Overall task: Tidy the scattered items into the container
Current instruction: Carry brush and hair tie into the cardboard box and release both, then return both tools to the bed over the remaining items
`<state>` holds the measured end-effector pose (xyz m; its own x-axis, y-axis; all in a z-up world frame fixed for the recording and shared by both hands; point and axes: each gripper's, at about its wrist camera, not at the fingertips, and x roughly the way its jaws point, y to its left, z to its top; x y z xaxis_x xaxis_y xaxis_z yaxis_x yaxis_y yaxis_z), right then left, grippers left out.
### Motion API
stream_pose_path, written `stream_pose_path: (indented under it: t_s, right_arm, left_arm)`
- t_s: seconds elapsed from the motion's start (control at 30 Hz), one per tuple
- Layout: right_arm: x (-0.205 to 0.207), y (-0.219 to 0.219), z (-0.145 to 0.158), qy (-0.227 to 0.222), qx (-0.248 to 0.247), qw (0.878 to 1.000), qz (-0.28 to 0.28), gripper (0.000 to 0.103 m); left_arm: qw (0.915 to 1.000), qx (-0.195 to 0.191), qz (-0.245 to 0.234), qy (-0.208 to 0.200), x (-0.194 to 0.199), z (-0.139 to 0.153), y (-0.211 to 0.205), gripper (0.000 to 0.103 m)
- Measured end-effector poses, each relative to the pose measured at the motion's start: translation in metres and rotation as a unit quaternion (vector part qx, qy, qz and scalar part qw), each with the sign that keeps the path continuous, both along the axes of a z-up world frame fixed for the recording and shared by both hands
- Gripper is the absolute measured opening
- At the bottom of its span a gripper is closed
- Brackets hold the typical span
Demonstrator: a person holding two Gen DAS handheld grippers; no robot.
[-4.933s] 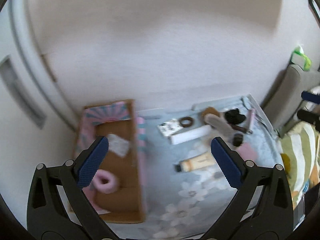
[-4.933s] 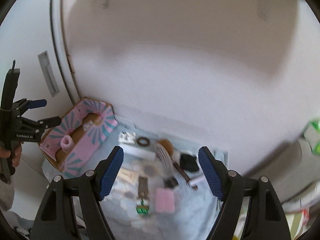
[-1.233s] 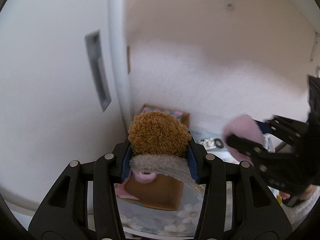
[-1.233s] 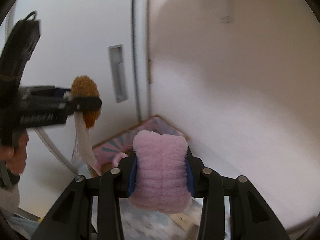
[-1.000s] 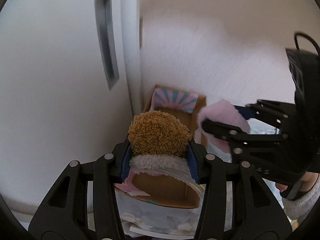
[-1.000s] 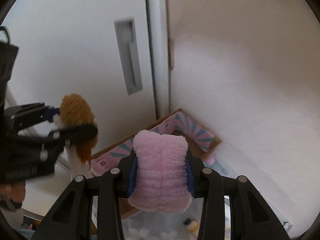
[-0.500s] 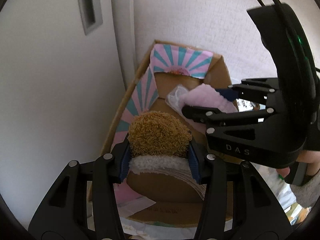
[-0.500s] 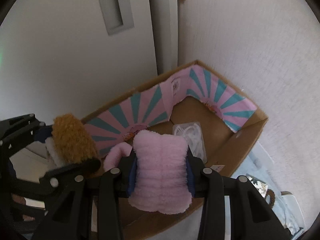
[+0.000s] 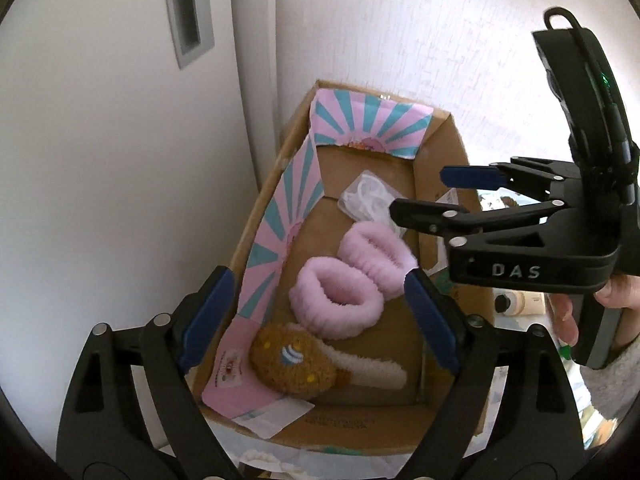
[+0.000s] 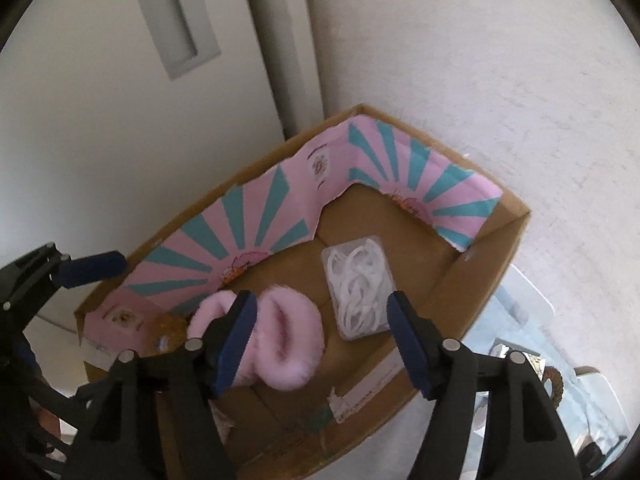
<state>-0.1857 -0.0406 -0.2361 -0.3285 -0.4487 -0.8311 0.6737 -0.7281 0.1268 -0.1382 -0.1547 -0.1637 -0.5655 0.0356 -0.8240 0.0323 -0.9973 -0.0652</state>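
The left gripper [image 9: 318,320] hangs over the near end of a cardboard box [image 9: 436,184] lined with pink and teal striped paper; its jaws are opening wide and nothing is between them. The right gripper [image 10: 320,332] hangs over the box from the right, its jaws also opening, with no pad pressing on anything. On the box floor, a brown fuzzy headband [image 9: 294,360] with a cream strap lies at the near end. Just beyond it, 2 pink fluffy bands [image 9: 334,300] lie side by side, touching. A clear packet of white loops [image 9: 366,198] lies toward the far end. To finish this release well, both grippers should probably lift straight up with jaws spread, so no pad snags the fluffy fabric and drags it out. More items seem to lie on a pale cloth [image 10: 516,320] right of the box.
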Motion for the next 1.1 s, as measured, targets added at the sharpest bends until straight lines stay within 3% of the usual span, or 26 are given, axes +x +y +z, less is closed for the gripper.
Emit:
stream_pose_path:
  t_s: [0.33, 0.63, 0.77, 0.83, 0.9, 1.1]
  right_arm:
    - [0.029, 0.049, 0.045, 0.032, -0.028, 0.998, -0.052, 0.063]
    - [0.076, 0.137, 0.105, 0.07, -0.04, 0.988, -0.134, 0.064]
    - [0.098, 0.198, 0.135, 0.095, -0.037, 0.976, -0.194, 0.065]
    - [0.107, 0.227, 0.144, 0.106, -0.036, 0.967, -0.227, 0.075]
    - [0.117, 0.259, 0.153, 0.118, -0.034, 0.957, -0.264, 0.077]
    - [0.134, 0.331, 0.152, 0.128, -0.005, 0.929, -0.347, 0.077]
  left_arm:
    - [0.9993, -0.001, -0.017, 0.033, 0.004, 0.043, 0.025, 0.089]
    - [0.9939, 0.025, -0.088, 0.061, 0.006, 0.097, 0.081, 0.09]
    - [0.9882, 0.022, -0.125, 0.086, 0.007, 0.12, 0.115, 0.097]
    - [0.9841, 0.019, -0.146, 0.1, 0.007, 0.126, 0.132, 0.099]
    - [0.9799, 0.013, -0.169, 0.105, 0.005, 0.129, 0.15, 0.099]
    - [0.9687, 0.007, -0.23, 0.093, -0.012, 0.122, 0.208, 0.1]
